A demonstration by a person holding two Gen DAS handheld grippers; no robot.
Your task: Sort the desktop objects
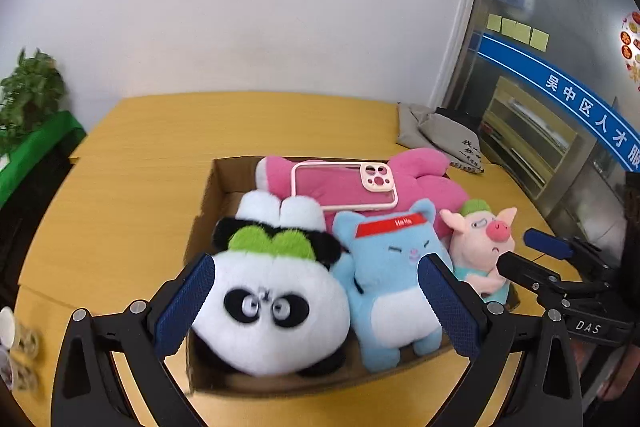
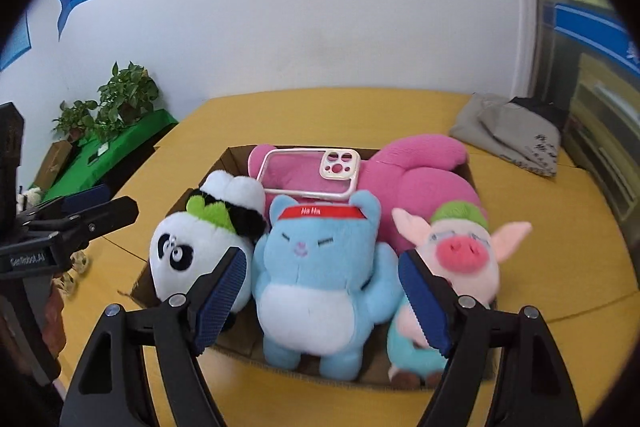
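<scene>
An open cardboard box (image 1: 208, 195) on the yellow table (image 1: 160, 131) holds a panda plush (image 1: 272, 307), a blue cat plush (image 1: 388, 267), a pink pig plush (image 1: 484, 243) and a large pink plush (image 1: 424, 179). A pink-rimmed clear phone case (image 1: 344, 187) lies on the large pink plush. My left gripper (image 1: 316, 303) hovers open in front of the panda, not touching it. My right gripper (image 2: 322, 299) hangs open before the blue cat (image 2: 320, 267), beside the pig (image 2: 460, 255). Neither holds anything.
A grey cloth bag (image 2: 508, 131) lies at the table's far right corner. Potted plants (image 2: 120, 99) stand on a green-covered stand to the left. Patterned paper cups (image 1: 16, 339) sit at the table's left edge. A glass door is on the right.
</scene>
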